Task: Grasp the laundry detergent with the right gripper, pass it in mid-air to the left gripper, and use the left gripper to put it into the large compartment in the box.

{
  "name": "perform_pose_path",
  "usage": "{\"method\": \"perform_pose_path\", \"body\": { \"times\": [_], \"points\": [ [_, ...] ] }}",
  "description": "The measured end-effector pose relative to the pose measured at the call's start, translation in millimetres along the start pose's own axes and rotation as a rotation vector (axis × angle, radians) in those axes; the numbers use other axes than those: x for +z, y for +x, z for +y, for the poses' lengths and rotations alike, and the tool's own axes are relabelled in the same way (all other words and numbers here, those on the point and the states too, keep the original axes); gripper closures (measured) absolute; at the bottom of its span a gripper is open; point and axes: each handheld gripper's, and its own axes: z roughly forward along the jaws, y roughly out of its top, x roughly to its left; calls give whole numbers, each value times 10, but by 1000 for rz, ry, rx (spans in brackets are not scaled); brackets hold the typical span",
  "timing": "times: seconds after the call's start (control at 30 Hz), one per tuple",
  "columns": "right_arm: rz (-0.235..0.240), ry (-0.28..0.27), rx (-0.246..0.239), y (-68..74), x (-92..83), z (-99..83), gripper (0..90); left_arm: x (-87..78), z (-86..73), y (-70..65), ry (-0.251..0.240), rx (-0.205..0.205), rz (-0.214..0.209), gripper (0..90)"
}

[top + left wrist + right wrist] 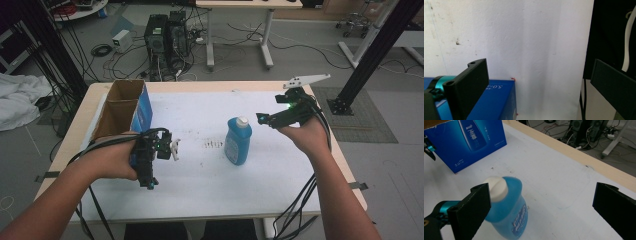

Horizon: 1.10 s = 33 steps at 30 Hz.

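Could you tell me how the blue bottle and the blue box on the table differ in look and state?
The blue bottle is rounded and see-through, closed with a white cap; the blue box is square-edged cardboard with its top flaps open. The bottle stands alone near the table's middle, just ahead of the open right gripper; the box stands at the left side, beside the open left gripper. The box is the larger. Both stand upright, and neither is gripped.

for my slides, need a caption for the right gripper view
Open right gripper above a blue bottle, blue box behind.
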Motion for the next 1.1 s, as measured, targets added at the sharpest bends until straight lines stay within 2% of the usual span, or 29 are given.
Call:
{"method": "perform_pose_path", "body": {
  "times": [0.2, 0.37, 0.77, 1.1],
  "points": [
    [-17, -8, -15, 68, -147, -218, 8, -11, 2, -11, -5, 3, 3, 17],
    [-18, -17, -11, 167, -168, -436, 8, -18, -15, -4, -12, 0, 6, 17],
    [-9, 14, -11, 386, 14, -823, 8, -7, -20, -5, -11, 4, 5, 17],
    [-12, 38, -12, 520, 184, -980, 8, -25, -30, -12, -10, 5, 10, 17]
  ]
}}
